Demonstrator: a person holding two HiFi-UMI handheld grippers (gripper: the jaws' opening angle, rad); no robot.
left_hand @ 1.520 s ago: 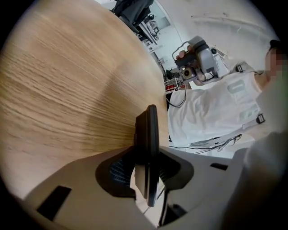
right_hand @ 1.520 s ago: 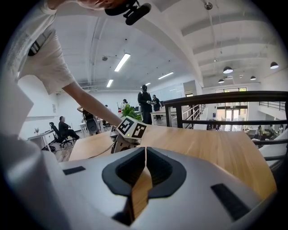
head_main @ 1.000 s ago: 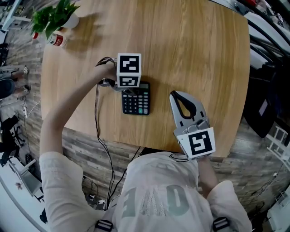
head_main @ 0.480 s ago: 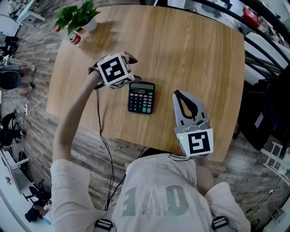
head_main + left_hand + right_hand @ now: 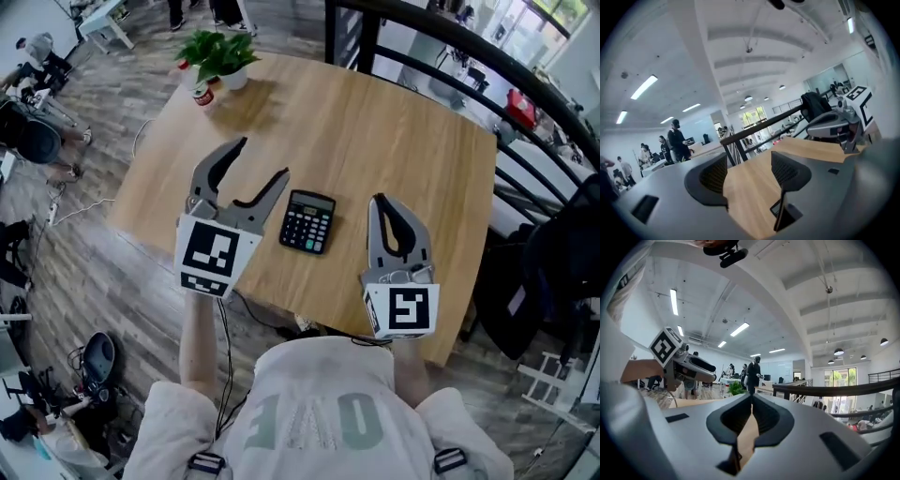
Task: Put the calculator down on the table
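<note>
A black calculator (image 5: 307,221) lies flat on the wooden table (image 5: 375,122), keys up, near the front edge. My left gripper (image 5: 261,159) hovers to its left, lifted off the table and apart from it. Its jaws have just been opening and stand wide with nothing between them; in the left gripper view (image 5: 749,168) only bare tabletop (image 5: 750,197) shows in the gap. My right gripper (image 5: 379,201) is raised to the right of the calculator with its jaws shut and empty, its tips meeting in the right gripper view (image 5: 751,397).
A potted plant (image 5: 217,56) and a small red can (image 5: 199,94) stand at the table's far left corner. A black railing (image 5: 441,37) runs behind the table. A dark bag or jacket (image 5: 553,272) sits at the right. Several people stand far off (image 5: 675,140).
My left gripper has let go of the calculator, opened wide, risen off the table and turned from pointing down to near level. The right gripper has risen too. The calculator stays on the table.
</note>
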